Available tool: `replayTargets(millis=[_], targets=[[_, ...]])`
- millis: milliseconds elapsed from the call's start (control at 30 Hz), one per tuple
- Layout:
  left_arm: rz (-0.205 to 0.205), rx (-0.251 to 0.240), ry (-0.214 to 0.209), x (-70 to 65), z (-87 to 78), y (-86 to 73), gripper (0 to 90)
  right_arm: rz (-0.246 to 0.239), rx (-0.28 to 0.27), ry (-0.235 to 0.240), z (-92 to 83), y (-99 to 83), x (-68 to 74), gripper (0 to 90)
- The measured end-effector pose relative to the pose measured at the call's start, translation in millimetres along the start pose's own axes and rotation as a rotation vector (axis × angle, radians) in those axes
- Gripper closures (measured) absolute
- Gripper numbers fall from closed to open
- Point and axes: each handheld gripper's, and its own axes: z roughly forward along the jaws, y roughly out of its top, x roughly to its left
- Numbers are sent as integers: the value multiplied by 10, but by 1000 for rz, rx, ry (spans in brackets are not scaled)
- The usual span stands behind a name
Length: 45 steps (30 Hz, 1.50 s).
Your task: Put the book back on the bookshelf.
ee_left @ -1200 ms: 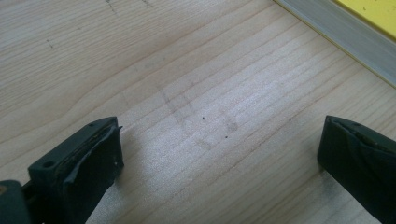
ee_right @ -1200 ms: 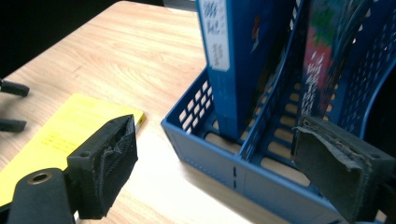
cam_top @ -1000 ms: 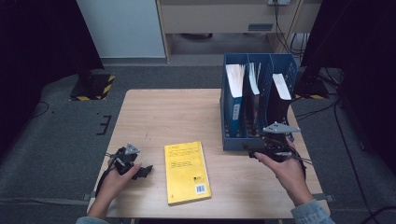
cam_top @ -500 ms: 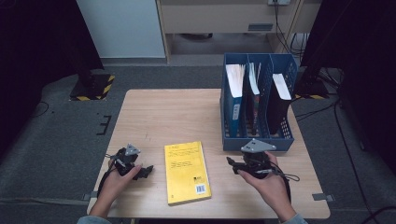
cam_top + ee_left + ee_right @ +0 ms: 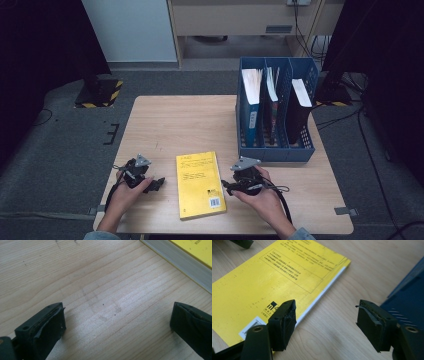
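While the yellow book (image 5: 199,184) is lying flat on the table (image 5: 190,120), the right gripper (image 5: 227,186), jaws spread and empty, is nearing its edge; it should straddle that edge squarely. The left gripper (image 5: 159,184) is waiting open beside the book.

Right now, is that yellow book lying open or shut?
Shut. The yellow book lies flat on the table, back cover with barcode facing up, no pages spread.
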Motion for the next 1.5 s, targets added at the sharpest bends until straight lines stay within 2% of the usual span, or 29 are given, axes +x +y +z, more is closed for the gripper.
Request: replayTargets(millis=[33, 133, 200, 300, 367, 400, 433, 500, 600, 667, 733, 767, 867, 967, 1067, 1100, 1133, 1200, 1367, 1467, 1500], targets=[[8, 1, -6, -1, -1, 0, 0, -17, 30, -1, 109, 29, 46, 274], [26, -2, -21, -19, 2, -1, 0, -16, 43, 12, 176, 35, 67, 246], [24, -3, -21, -24, 3, 0, 0, -15, 73, 7, 267, 22, 71, 209], [28, -7, -24, -18, 5, -1, 0, 13, 96, 39, 334, -14, 64, 235], [33, -4, -19, -15, 1, 9, 0, 20, 111, 42, 393, -45, 83, 258], [36, -8, -14, -21, -10, 17, 18, 37, 105, 55, 389, -55, 90, 288], [42, -17, -5, -33, -27, 26, 49, 34, 101, 64, 380, -62, 90, 306], [35, -42, 0, -65, -80, 53, 54, 34, 106, 75, 355, -71, 105, 328], [-25, -101, -48, -135, -175, 88, 71, 42, 100, 103, 342, -107, 110, 336], [-35, -111, -76, -203, -207, 99, 74, 61, 102, 133, 335, -133, 125, 331], [-62, -134, -118, -264, -218, 100, 76, 48, 98, 153, 329, -154, 164, 310], [-62, -134, -131, -296, -216, 91, 83, 44, 102, 164, 328, -159, 186, 288], [-12, -115, -134, -387, -217, 78, 94, 39, 112, 163, 312, -173, 222, 270], [-38, -124, -163, -445, -234, 69, 107, 54, 111, 191, 327, -194, 215, 260], [-17, -113, -173, -534, -238, 62, 118, 88, 123, 249, 357, -209, 221, 262], [-16, -117, -187, -566, -237, 62, 124, 86, 129, 267, 364, -208, 233, 262], [-1, -117, -190, -588, -236, 62, 143, 84, 133, 263, 362, -201, 251, 260], [4, -113, -178, -612, -237, 55, 162, 82, 141, 257, 363, -192, 258, 260], [-19, -123, -177, -572, -227, 51, 194, 43, 136, 214, 322, -168, 348, 294], [-45, -123, -194, -555, -195, 50, 214, 32, 139, 216, 332, -153, 407, 290], [-36, -117, -195, -558, -191, 52, 214, 29, 140, 217, 337, -146, 416, 290]])
